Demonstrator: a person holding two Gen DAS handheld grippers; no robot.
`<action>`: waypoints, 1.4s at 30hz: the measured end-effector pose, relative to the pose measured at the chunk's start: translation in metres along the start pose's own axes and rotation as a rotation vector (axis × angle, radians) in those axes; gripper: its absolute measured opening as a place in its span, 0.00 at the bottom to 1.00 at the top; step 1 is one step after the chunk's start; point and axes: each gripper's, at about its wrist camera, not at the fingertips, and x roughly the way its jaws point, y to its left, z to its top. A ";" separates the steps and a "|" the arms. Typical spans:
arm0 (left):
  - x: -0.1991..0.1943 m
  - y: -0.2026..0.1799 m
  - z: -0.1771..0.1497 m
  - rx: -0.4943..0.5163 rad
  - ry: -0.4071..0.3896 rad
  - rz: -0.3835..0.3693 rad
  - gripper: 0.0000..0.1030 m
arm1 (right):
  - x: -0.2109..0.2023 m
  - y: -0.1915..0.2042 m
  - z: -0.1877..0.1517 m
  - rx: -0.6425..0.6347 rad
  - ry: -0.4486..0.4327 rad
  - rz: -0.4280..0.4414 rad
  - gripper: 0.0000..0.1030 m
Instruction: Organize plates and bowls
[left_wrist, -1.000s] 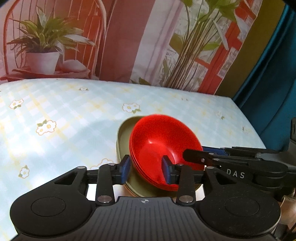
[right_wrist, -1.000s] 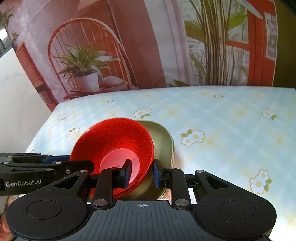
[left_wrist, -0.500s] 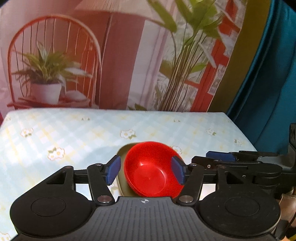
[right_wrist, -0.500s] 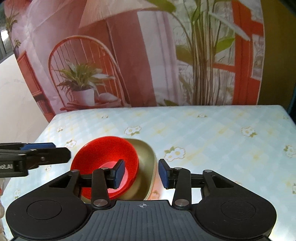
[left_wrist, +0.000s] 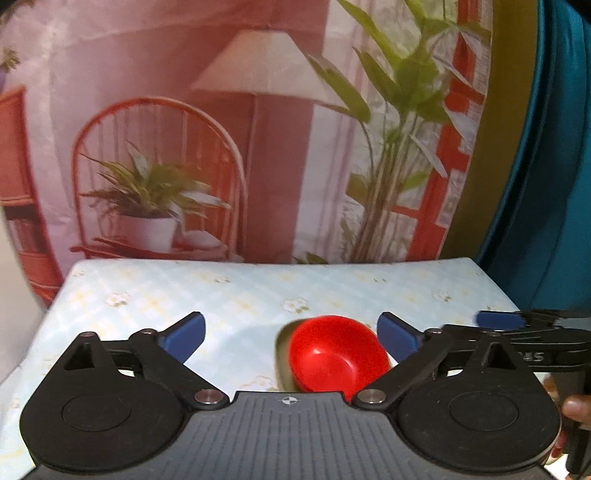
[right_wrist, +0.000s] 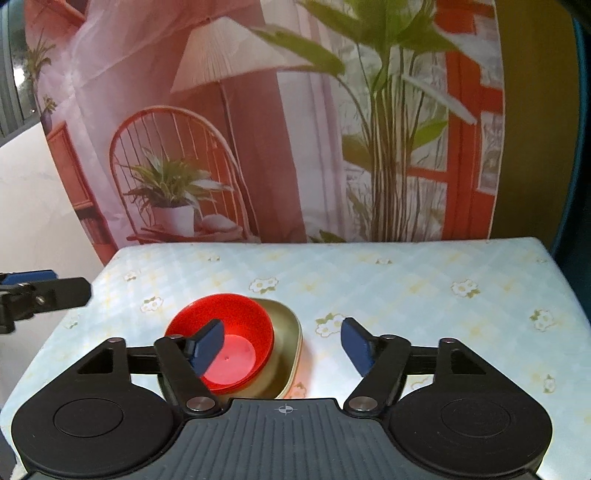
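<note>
A stack of red bowls (left_wrist: 334, 356) (right_wrist: 227, 341) sits inside an olive-green plate (right_wrist: 286, 332) (left_wrist: 282, 354) on the flowered tablecloth. My left gripper (left_wrist: 291, 334) is wide open and empty, held back above the near side of the bowls. My right gripper (right_wrist: 282, 345) is wide open and empty too, above and behind the plate. The right gripper's fingers (left_wrist: 513, 321) show at the right edge of the left wrist view, and the left gripper's fingers (right_wrist: 44, 291) show at the left edge of the right wrist view.
The table (right_wrist: 406, 280) carries a light blue checked cloth with white flowers. A printed backdrop (right_wrist: 258, 129) with a chair, plants and a lamp hangs behind its far edge. A teal curtain (left_wrist: 546, 184) hangs at the right.
Both grippers let go of the red bowls and plate, opened wide and pulled back and up. The bowls and plate stay on the table.
</note>
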 end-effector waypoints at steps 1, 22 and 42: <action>-0.004 0.001 0.001 -0.001 -0.004 0.017 1.00 | -0.005 0.000 0.001 0.003 -0.007 0.000 0.71; -0.135 -0.033 0.000 0.068 -0.182 0.205 1.00 | -0.123 0.045 0.006 -0.049 -0.173 -0.031 1.00; -0.177 -0.039 -0.022 0.056 -0.190 0.216 1.00 | -0.184 0.076 -0.019 -0.111 -0.226 -0.052 1.00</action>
